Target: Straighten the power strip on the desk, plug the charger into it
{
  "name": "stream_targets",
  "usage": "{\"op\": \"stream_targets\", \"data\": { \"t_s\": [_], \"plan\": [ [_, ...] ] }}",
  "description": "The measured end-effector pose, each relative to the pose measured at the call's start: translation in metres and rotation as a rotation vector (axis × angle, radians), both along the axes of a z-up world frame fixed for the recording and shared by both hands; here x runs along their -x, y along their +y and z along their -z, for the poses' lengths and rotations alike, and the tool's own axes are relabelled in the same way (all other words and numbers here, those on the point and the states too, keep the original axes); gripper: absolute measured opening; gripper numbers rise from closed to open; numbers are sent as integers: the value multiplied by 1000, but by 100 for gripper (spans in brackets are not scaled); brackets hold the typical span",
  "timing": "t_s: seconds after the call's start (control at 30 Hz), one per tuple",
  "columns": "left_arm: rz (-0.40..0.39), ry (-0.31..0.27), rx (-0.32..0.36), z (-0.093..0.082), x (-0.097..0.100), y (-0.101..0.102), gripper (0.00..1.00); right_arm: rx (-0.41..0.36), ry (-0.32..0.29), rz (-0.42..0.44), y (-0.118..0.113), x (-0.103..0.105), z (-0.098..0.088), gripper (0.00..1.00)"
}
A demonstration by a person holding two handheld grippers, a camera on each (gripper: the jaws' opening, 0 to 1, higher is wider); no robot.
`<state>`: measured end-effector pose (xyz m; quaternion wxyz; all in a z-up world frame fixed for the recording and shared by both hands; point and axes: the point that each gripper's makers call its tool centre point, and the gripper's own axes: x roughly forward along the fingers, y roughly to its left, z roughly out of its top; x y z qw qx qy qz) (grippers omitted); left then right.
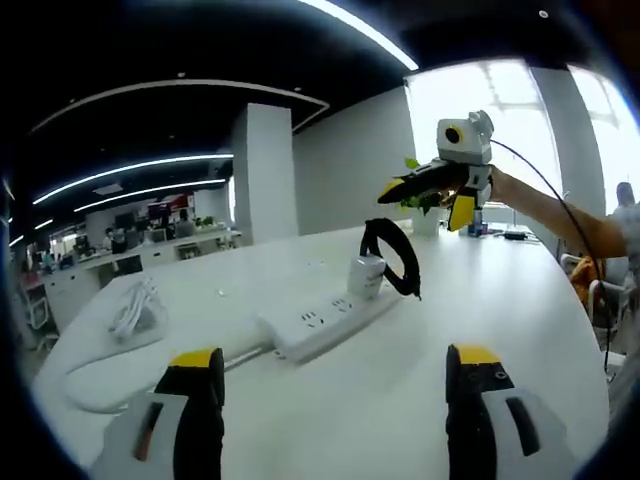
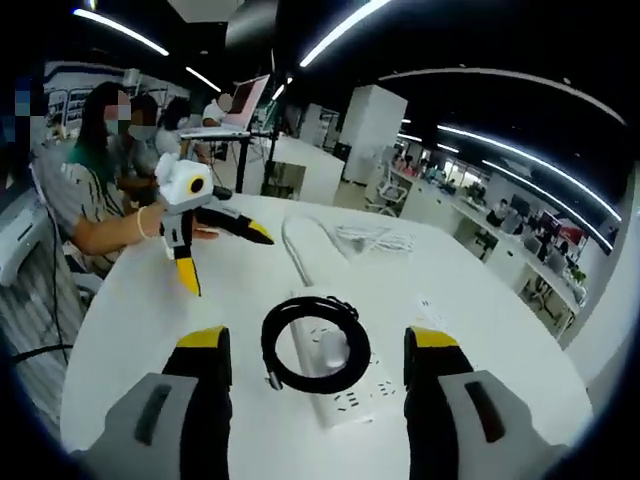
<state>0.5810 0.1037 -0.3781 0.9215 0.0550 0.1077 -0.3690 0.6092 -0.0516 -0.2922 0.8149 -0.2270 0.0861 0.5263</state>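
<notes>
A white power strip (image 2: 335, 375) lies mid-tabletop (image 2: 150, 300) with the charger (image 2: 331, 348) and its coiled black cable (image 2: 300, 345) seated in it, both the left gripper (image 1: 330, 400) and right gripper (image 2: 318, 385) released and empty, suggesting only withdrawal remains.

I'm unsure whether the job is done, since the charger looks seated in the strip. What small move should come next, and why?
Probably draw both grippers back and leave things alone. The charger stands upright in the strip with its black cable coiled around it. The strip lies flat on the desk. The left gripper and right gripper are open and hold nothing.
</notes>
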Motion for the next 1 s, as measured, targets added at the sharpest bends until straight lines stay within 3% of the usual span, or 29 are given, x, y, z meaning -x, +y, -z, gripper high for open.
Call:
{"op": "stream_targets", "data": {
  "t_s": [0.1,0.23,0.4,0.47,0.63,0.73,0.87,1.0],
  "plan": [
    [-16,-9,-21,0,-2,4,96,-140,-7,60,-3,8,-10,71],
    [-31,2,-15,1,5,12,96,-210,-48,137,-15,19,-14,70],
    [-40,-1,62,-13,19,16,96,-305,-20,194,-25,37,-18,75],
    [-41,-1,82,-18,24,17,96,-310,-26,210,-28,45,-17,78],
    [-41,-12,83,-31,35,18,97,-327,-132,295,-41,60,-24,80],
    [-43,-18,83,-35,41,18,97,-326,-158,331,-45,70,-25,87],
    [-44,-25,85,-38,47,18,97,-287,-170,372,-47,84,-17,99],
    [-47,-17,67,-37,55,18,97,-322,-144,408,-52,96,-13,100]
  ]
}}
